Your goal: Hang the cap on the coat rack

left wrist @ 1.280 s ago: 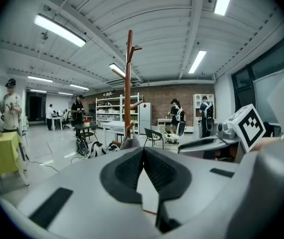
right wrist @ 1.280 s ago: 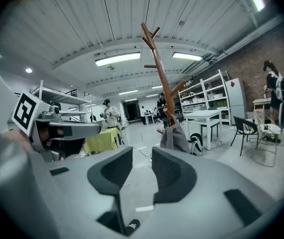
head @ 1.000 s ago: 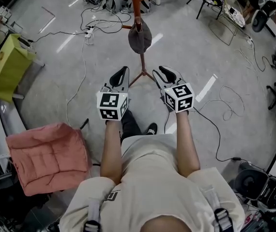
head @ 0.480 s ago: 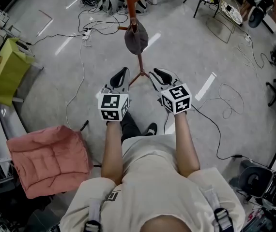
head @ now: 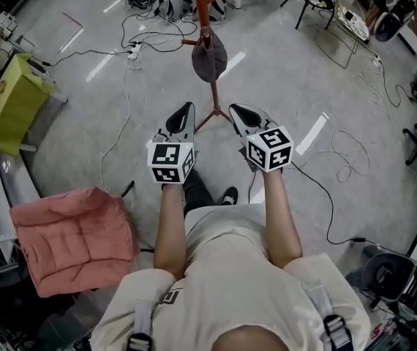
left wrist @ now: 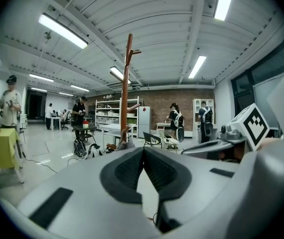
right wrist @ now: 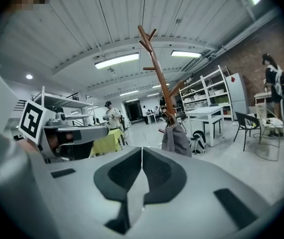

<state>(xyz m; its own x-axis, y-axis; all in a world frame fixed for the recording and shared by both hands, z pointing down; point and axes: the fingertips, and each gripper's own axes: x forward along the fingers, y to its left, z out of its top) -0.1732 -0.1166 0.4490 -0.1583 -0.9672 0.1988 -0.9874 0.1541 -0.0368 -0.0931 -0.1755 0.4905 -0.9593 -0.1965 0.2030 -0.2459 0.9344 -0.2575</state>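
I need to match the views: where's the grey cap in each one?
Head view: the cap is at top centre, hanging on the coat rack.
Left gripper view: only a grey bit low on the pole, left of centre; it is probably the cap, mostly hidden.
Right gripper view: right of centre, hanging low on the pole.
Shared landmark: the coat rack's brown pole.

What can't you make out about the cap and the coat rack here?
- Head view: the coat rack's top is cut off by the upper edge.
- Left gripper view: the rack's feet are hidden behind the left gripper.
- All views: how the cap sits on its peg is too small to tell.
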